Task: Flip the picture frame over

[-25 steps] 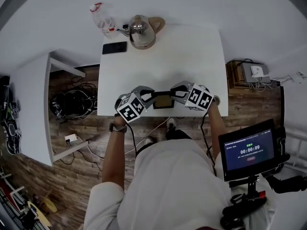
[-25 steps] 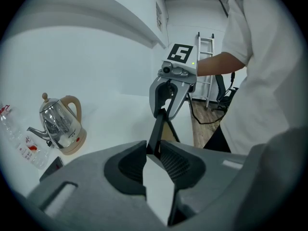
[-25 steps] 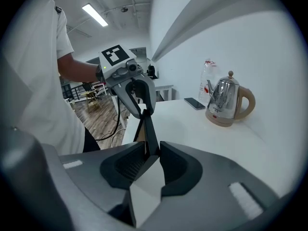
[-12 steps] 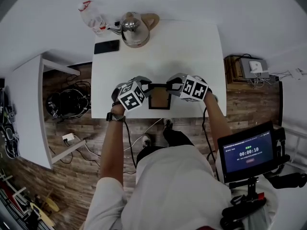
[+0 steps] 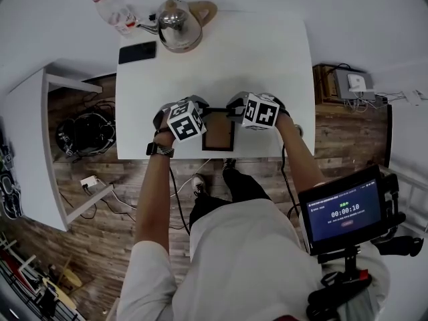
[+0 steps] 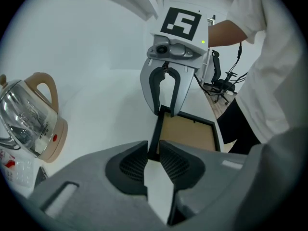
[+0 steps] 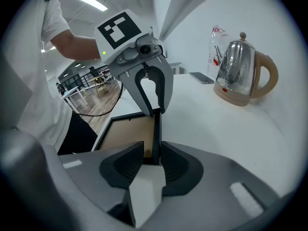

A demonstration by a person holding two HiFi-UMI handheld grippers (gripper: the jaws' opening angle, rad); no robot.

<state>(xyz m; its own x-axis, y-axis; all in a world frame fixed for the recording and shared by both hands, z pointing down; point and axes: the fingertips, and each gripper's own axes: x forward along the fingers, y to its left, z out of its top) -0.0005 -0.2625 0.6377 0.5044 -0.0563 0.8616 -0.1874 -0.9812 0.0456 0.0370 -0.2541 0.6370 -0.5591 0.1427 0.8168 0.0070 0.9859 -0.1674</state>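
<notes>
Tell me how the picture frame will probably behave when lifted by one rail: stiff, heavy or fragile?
The picture frame probably stays stiff: its black rails look straight. It seems light, since the brown backing board looks thin. Its front is hidden; any glass there might be fragile.

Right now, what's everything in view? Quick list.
picture frame: one, black rim, brown backing showing, table's near edge
table: one, white, centre
kettle: one, steel and beige, table's far left
phone: one, black, beside kettle
bottle: one, clear plastic, behind kettle
side table: one, white, left
screen: one, dark, on stand, lower right
person: one, white shirt
left gripper: grey, jaws just closed further, gripping frame's edge
right gripper: grey, likewise
</notes>
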